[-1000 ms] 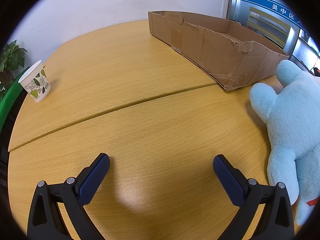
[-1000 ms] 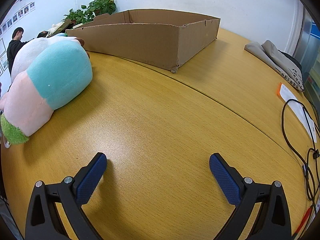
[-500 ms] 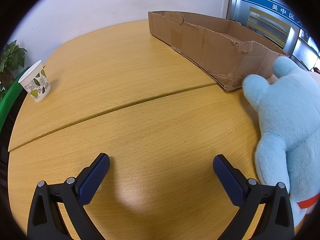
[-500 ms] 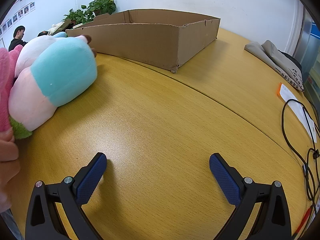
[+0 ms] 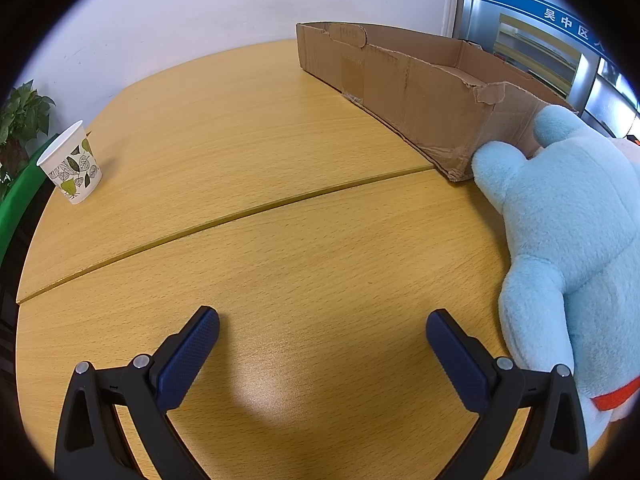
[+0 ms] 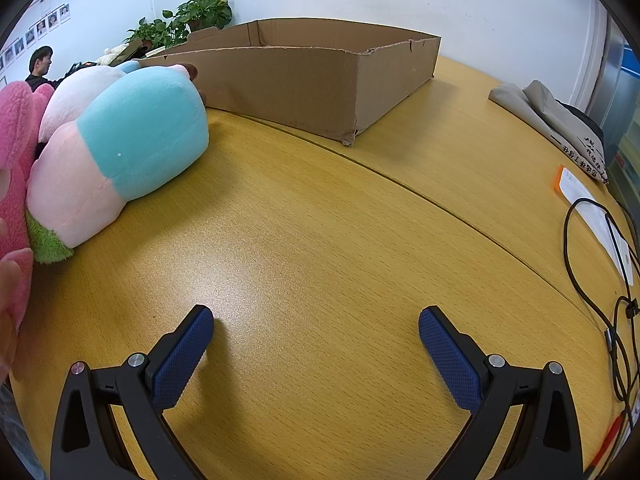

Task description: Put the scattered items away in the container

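A low open cardboard box [image 5: 420,80] stands on the wooden table, also in the right wrist view [image 6: 304,76]. A light blue plush toy [image 5: 568,232] lies at the right, touching the box corner. In the right wrist view a pink, blue and green plush [image 6: 116,152] lies at the left by the box, with a pink plush [image 6: 14,152] at the frame edge. My left gripper [image 5: 322,350] is open and empty above bare table. My right gripper [image 6: 316,346] is open and empty above bare table.
A leaf-print paper cup [image 5: 72,168] stands far left. A folded grey cloth [image 6: 552,120], papers [image 6: 592,208] and black cables [image 6: 600,300] lie at the right. A bare hand [image 6: 8,312] shows at the left edge. Potted plants [image 6: 192,20] stand behind the box.
The blue plush slid left toward the box corner. The pink, blue and green plush shifted right, and a pink plush and a bare hand came in at the left. Both grippers stayed still.
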